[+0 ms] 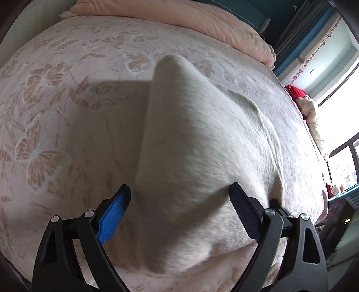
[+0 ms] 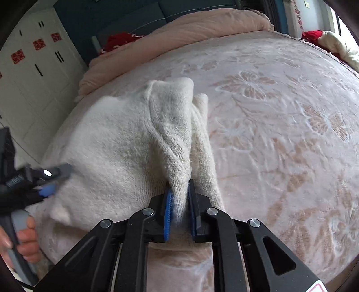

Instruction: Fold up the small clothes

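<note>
A white fuzzy garment (image 2: 116,143) lies on the pink butterfly-patterned bedspread (image 2: 280,134). My right gripper (image 2: 180,191) is shut on a bunched fold of it, which rises as a ridge toward the far end. In the left wrist view the same garment (image 1: 190,146) lies raised in front of my left gripper (image 1: 179,193), whose jaws stand wide apart with cloth between them but not pinched. The left gripper also shows in the right wrist view (image 2: 53,179), over the garment's left edge, held by a hand.
A pink duvet (image 1: 202,20) is heaped at the head of the bed. A red cloth and a cream garment (image 1: 307,105) lie at the bed's right edge by the window. White wardrobes (image 2: 38,74) stand to the left.
</note>
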The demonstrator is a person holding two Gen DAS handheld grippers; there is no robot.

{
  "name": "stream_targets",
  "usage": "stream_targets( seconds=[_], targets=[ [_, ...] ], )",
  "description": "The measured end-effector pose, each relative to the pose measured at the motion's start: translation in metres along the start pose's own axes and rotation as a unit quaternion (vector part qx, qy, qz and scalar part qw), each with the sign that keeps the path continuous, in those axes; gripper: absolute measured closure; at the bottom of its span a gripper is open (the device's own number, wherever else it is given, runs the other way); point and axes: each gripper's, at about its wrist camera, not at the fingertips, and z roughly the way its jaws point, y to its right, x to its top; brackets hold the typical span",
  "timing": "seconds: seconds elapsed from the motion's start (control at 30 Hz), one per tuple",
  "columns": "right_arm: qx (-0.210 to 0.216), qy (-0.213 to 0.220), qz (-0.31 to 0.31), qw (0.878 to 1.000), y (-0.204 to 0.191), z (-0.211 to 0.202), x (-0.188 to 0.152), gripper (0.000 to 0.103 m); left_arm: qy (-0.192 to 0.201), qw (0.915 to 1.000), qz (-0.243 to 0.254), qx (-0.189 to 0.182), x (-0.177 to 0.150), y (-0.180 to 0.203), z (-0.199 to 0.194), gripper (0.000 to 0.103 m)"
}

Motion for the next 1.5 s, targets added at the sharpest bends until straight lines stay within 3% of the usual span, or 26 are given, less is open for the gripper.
stream_targets(
  seconds=[0.07,0.1,0.2,0.3,0.47,0.57,0.6,0.7,0.73,0.8,1.0,1.13,1.23,1.33,1.47,1.5],
  targets=[
    [0.000,0.011,0.001,1.000,-0.006,-0.011,0.009,0.081,-0.001,1.0000,-0.001,0.001,0.000,0.002,0.001,0.016],
    [-0.007,0.018,-0.001,1.000,-0.006,-0.017,0.011,0.065,-0.001,1.0000,-0.002,-0.001,0.001,0.002,0.001,0.016],
    [-0.039,0.020,-0.008,0.999,-0.007,-0.015,0.015,0.043,-0.011,0.9999,-0.004,0.005,0.002,0.000,0.007,0.014],
    [-0.026,-0.003,0.017,0.999,0.010,-0.001,0.014,0.034,-0.022,0.9997,-0.006,0.003,0.003,-0.004,0.015,0.013],
    [0.048,-0.033,0.084,0.995,0.027,0.024,0.005,0.028,-0.047,0.9984,-0.028,-0.015,0.002,-0.019,0.039,0.006],
    [0.062,-0.029,0.091,0.993,0.029,0.030,0.007,0.031,-0.047,0.9974,-0.042,-0.034,0.004,-0.025,0.047,0.005],
    [0.066,-0.030,0.094,0.993,0.030,0.030,0.008,0.049,-0.049,0.9977,-0.032,-0.033,0.005,-0.023,0.048,0.005],
    [0.113,-0.042,0.137,0.983,0.039,0.033,0.013,0.066,-0.050,0.9973,-0.020,-0.049,0.009,-0.015,0.044,0.035],
    [0.119,-0.038,0.141,0.982,0.039,0.029,0.015,0.068,-0.047,0.9975,-0.020,-0.048,0.011,-0.011,0.038,0.049],
    [0.131,-0.016,0.140,0.981,0.032,0.009,0.023,0.071,-0.036,0.9980,0.001,-0.053,0.016,-0.002,0.019,0.059],
    [0.132,0.068,0.081,0.985,-0.015,-0.089,0.051,0.071,0.020,0.9951,0.050,-0.083,0.027,0.028,-0.063,0.062],
    [0.128,0.144,0.027,0.981,-0.055,-0.168,0.062,0.071,0.066,0.9876,0.085,-0.114,0.026,0.041,-0.139,0.062],
    [0.139,0.210,-0.011,0.968,-0.086,-0.225,0.066,0.071,0.126,0.9763,0.110,-0.138,0.027,0.045,-0.201,0.062],
    [0.159,0.285,-0.056,0.944,-0.124,-0.276,0.071,0.070,0.194,0.9591,0.131,-0.159,0.031,0.046,-0.261,0.061],
    [0.190,0.341,-0.105,0.915,-0.167,-0.305,0.076,0.066,0.275,0.9340,0.158,-0.164,0.037,0.025,-0.326,0.060],
    [0.195,0.343,-0.110,0.912,-0.172,-0.304,0.077,0.065,0.286,0.9306,0.162,-0.160,0.038,0.020,-0.332,0.059]
  ],
)
